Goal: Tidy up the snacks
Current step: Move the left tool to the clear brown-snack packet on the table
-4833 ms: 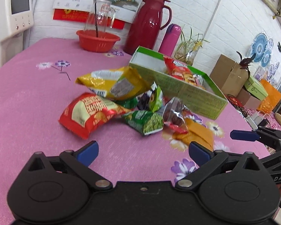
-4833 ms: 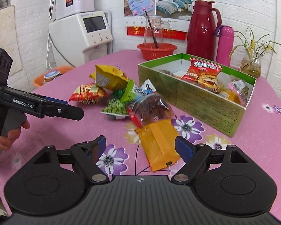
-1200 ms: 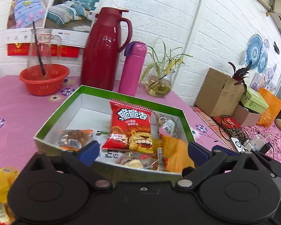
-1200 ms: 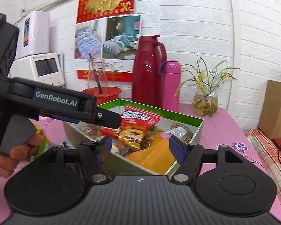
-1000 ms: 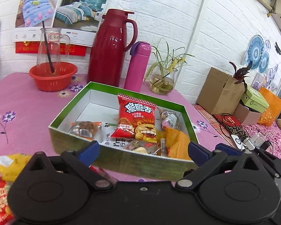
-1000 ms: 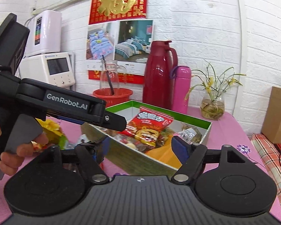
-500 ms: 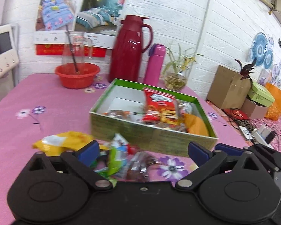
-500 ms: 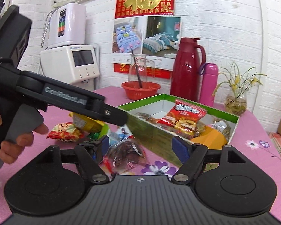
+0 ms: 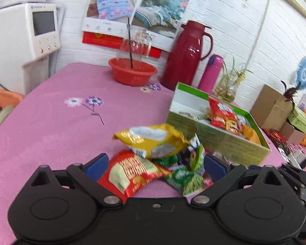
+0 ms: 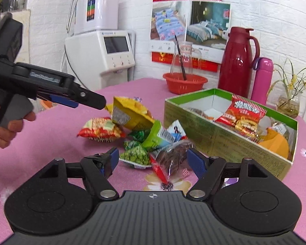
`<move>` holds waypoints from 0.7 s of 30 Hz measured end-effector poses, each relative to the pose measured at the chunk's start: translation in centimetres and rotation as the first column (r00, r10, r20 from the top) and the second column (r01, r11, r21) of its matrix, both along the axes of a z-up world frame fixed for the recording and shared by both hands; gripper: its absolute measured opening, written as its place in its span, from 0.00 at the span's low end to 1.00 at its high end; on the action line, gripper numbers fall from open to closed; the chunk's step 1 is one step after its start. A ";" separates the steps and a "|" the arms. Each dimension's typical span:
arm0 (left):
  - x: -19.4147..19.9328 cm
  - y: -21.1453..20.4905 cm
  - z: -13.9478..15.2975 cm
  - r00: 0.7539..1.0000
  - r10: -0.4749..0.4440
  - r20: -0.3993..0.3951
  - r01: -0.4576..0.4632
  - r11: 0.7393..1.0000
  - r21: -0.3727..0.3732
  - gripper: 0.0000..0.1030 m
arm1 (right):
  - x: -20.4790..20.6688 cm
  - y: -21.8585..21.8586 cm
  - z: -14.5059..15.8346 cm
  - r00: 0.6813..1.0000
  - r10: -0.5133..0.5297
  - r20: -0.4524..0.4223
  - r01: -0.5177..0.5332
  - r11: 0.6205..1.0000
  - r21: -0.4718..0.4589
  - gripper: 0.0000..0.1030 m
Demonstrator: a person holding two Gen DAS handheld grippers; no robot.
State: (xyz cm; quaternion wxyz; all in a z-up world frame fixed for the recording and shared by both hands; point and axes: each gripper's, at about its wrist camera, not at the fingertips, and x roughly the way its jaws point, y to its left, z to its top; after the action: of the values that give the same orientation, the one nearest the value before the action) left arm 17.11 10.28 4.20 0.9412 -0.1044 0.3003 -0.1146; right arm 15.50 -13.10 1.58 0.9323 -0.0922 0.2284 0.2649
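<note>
Snacks lie in a loose heap at centre frame in both views, on the pink cloth (image 10: 57, 143) just beside the near wall of the green box (image 10: 224, 140). The heap consists of a yellow bag (image 9: 153, 138) on top, a red bag (image 9: 130, 175) at its left edge, a pea pack (image 10: 135, 155), a green pack (image 10: 157, 134) and a clear pack (image 10: 171, 157) of dark pieces nearest the lens in the right-wrist view. The packs overlap and touch; none stands alone.

The box holds a red lion bag (image 10: 242, 114) leaning upright and an orange pack (image 10: 275, 143) at its right end. The left end, at mid frame, shows bare white floor, which is judged to be the open room for further packs.

The left gripper (image 9: 155, 164) hovers over the heap with both jaws spread wide and nothing between them; the red bag sits in line with the gap. The right gripper (image 10: 153, 159) is likewise spread and empty, and frames the clear pack and pea pack. Each tool appears positioned for its nearest pack, so that the two do not cross.

Clearances: the cloth is bare to the left of the heap and in the lower frame. The box wall rises close to the right side of the heap; a lifted pack must clear its rim. The basin (image 10: 184, 82), flask (image 10: 238, 61) and bottle (image 10: 262, 79) stand behind the box, well apart from the heap.
</note>
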 end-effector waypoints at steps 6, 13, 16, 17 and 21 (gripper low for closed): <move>-0.9 -1.4 -1.9 0.992 -0.118 -0.044 0.117 0.993 -0.012 1.00 | 2.2 0.5 -2.1 0.996 -0.044 -0.076 0.042 0.999 -0.032 0.92; -1.0 -2.8 -2.4 0.982 -0.177 -0.061 0.176 0.984 -0.028 1.00 | 2.8 0.2 -3.0 0.996 -0.060 -0.069 0.058 0.998 -0.031 0.22; -1.3 -3.7 -2.7 0.975 -0.213 -0.070 0.211 0.977 -0.029 1.00 | 1.2 -0.8 -2.8 0.998 -0.037 -0.059 0.034 0.998 -0.043 0.09; -1.4 -4.1 -2.7 0.971 -0.227 -0.074 0.226 0.974 -0.030 1.00 | 0.6 -1.3 -2.8 0.998 -0.026 -0.064 0.023 0.999 -0.039 0.05; -1.6 -6.2 -3.1 0.950 -0.300 -0.087 0.296 0.954 -0.050 1.00 | -2.2 -2.9 -2.8 0.996 -0.008 -0.085 0.005 1.000 -0.031 0.03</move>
State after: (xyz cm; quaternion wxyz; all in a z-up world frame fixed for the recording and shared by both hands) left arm 15.54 4.10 1.08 0.8960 -0.0801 0.3542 -0.2557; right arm 13.28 -15.98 -1.18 0.9210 -0.0943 0.2725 0.2620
